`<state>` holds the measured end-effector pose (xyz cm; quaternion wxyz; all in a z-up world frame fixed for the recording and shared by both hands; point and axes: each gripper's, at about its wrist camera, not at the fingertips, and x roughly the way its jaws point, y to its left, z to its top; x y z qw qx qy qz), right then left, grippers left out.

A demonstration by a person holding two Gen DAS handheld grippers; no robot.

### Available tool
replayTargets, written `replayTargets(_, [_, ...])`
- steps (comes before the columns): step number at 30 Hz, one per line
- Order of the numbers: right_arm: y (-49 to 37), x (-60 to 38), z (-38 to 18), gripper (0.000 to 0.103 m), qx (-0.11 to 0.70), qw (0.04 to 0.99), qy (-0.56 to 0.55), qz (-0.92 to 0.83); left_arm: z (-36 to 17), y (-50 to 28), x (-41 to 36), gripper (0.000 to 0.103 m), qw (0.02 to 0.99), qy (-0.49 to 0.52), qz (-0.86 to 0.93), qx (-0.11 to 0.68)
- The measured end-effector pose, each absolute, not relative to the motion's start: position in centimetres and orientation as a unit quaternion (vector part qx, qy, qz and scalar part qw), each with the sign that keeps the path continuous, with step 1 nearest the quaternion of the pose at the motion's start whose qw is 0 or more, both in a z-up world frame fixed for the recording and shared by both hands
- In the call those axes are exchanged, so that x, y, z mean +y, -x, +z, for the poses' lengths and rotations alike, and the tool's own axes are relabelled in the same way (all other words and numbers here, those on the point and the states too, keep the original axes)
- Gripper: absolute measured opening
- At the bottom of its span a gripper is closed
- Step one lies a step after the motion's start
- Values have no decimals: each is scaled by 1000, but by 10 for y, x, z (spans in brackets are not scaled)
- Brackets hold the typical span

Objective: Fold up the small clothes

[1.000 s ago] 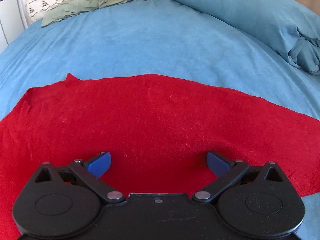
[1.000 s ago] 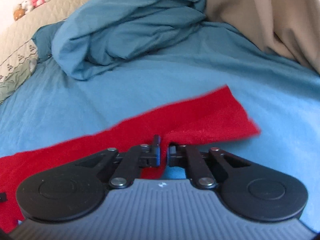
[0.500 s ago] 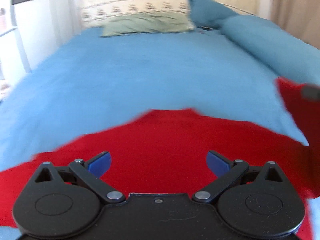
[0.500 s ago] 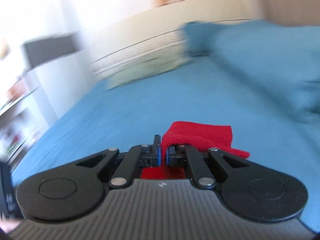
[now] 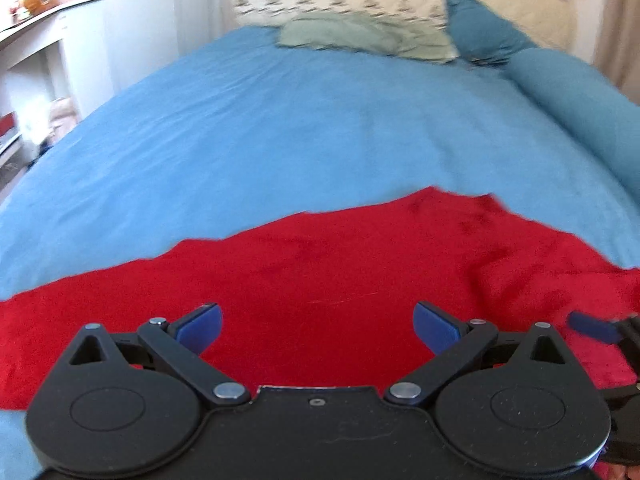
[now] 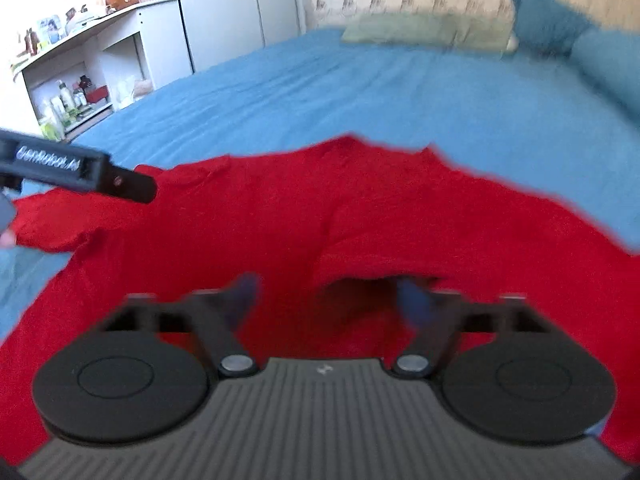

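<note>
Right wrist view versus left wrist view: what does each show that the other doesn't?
Only the right wrist view: a white shelf unit with bottles, a grey wardrobe, and a raised fold of the red cloth by the right gripper, whose jaws are opening. Only the left wrist view: the left gripper open, with nothing between its fingers. Both: red cloth on the blue bed, green pillow, teal duvet.

The left claw (image 5: 316, 326) is seen from its own camera with its jaws spread wide and nothing between its blue fingertips (image 5: 200, 322). It is tilted downward. The right claw (image 6: 328, 300) is blurred; its jaws are opening, and no pad presses on anything. Part of each claw is seen at the edge of the other's view.
</note>
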<state>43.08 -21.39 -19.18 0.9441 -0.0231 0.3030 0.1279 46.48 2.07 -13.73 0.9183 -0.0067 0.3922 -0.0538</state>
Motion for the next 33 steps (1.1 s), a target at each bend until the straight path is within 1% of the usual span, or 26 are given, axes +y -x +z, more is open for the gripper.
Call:
replayTargets(4, [-402,-247,-175,103,299,946,54,113,-124,-459,-17,103,917,-2,-125,378])
replayTargets(7, [-378,-274,-173,103,305,946,55,89,-129,-453,-68,103,910,-44,-177,374])
replayTargets(9, [-365,-291,-174,103,314,945,47,77,-141,-450,-102,99,904,-85,-197,370])
replayTargets(11, [-356,-299,-178,103,319,944,48,64,-156,-450,-126,86,897,-120,-206,372])
replayTargets(12, [-352,-303,-180,103,322,944,49,59,-164,-452,-132,82,895,-130,-204,375])
replayTargets(14, [-344,-310,-184,103,327,942,45,54,-176,-457,-134,61,894,-135,-195,381])
replayTargets(15, [-341,-312,-187,103,328,942,43,54,-181,-461,-132,58,895,-130,-189,383])
replayTargets(19, [-336,-318,-193,103,327,943,35,49,-179,-468,-100,57,909,-65,-148,383])
replayTargets(24, [-332,-328,-201,103,333,942,10,37,-187,-463,-41,57,910,52,-116,394])
replayTargets(27, [-331,-333,-205,103,339,940,-1,27,-194,-457,-25,55,909,83,-121,391])
replayTargets(31, [-333,-335,-207,103,342,939,3,8,-191,-462,-30,59,912,94,-129,379])
replayTargets(33, [-333,-337,-208,103,343,939,12,-12,-192,-467,-33,59,912,95,-131,377])
